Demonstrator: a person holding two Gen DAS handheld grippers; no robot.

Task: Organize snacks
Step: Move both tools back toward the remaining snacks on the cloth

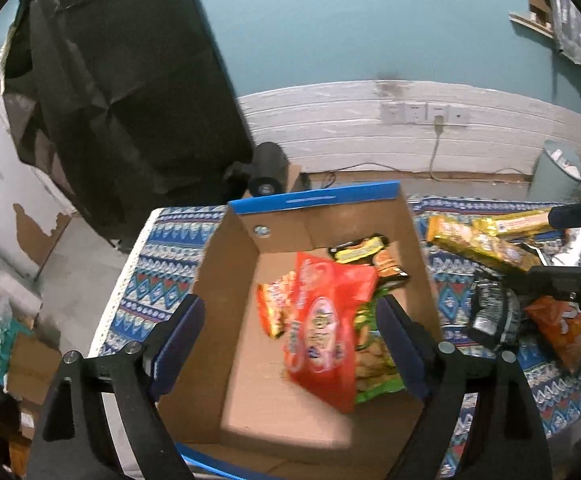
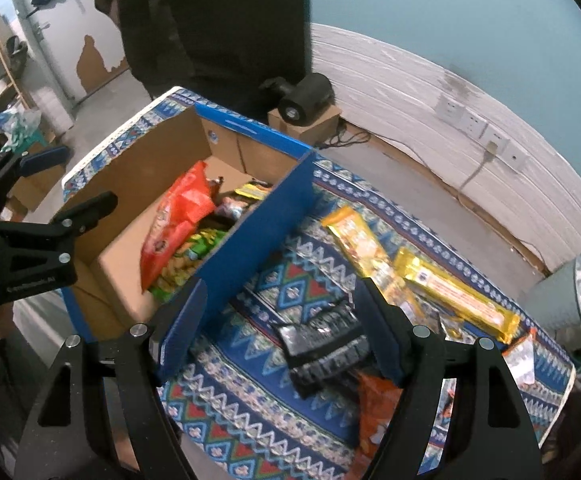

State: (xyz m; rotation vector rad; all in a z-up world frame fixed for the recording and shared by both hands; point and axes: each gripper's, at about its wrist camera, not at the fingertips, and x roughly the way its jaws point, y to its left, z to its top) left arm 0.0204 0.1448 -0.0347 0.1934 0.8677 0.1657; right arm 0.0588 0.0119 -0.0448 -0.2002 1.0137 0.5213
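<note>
An open cardboard box (image 1: 226, 280) with blue outer walls (image 2: 258, 220) stands on a patterned cloth. Inside it lie a red packet (image 1: 322, 320), a green packet (image 1: 374, 364), a small orange packet (image 1: 276, 304) and a black-and-yellow packet (image 1: 366, 252). My left gripper (image 1: 290, 336) hangs open over the box, its pads clear of the red packet. To the right of the box my right gripper (image 2: 280, 324) stands open above a black packet (image 2: 322, 344). Beside it lie two yellow bars (image 2: 362, 248) (image 2: 458, 292) and an orange packet (image 2: 378, 412).
The cloth-covered table (image 2: 250, 420) ends close behind the box and at the left. A grey bin (image 2: 566, 292) stands on the floor at the far right. A black roll (image 2: 306, 96) on a small carton and a dark crumpled sheet (image 1: 122, 92) are behind the table.
</note>
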